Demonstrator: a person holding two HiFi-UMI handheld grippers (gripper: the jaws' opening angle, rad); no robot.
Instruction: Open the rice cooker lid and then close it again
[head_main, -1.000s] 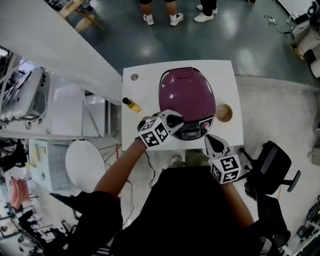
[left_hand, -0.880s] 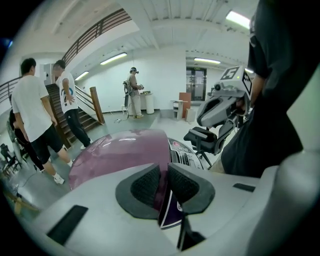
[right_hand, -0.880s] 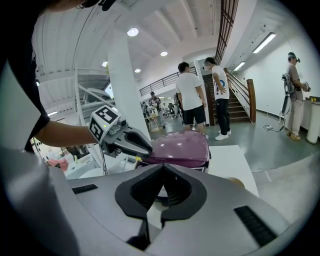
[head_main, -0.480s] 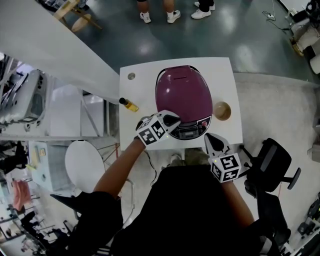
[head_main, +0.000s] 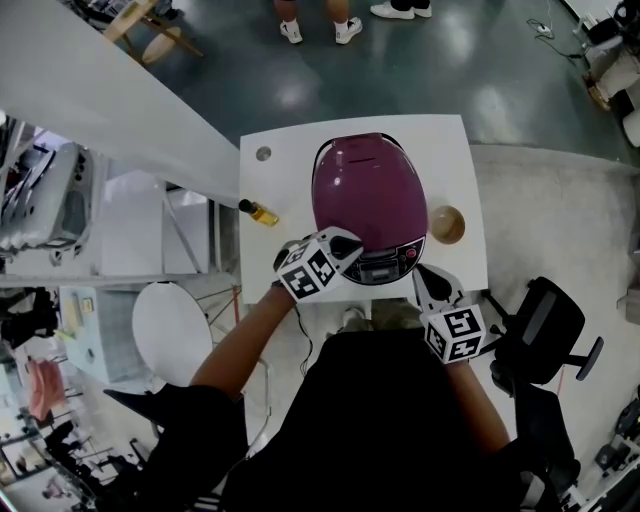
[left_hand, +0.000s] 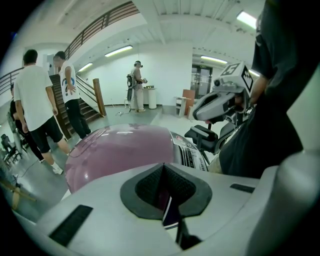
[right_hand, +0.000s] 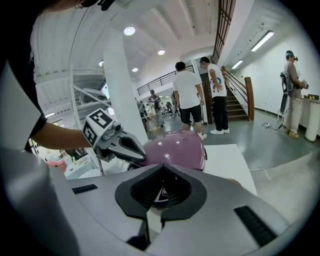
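Rice cooker (head_main: 368, 185) closed; left gripper (head_main: 349, 243) over its front, right gripper (head_main: 429, 281) beside, both jaws pressed together.

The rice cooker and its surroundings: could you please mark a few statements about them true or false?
1. The rice cooker has its lid down. True.
2. A small bottle lies on the table, to the cooker's left in the head view. True.
3. The left claw is touching that bottle. False: it is at the cooker's front left, by the control panel.
4. The right claw grips the lid. False: it is shut on nothing, near the table's front edge, apart from the cooker.
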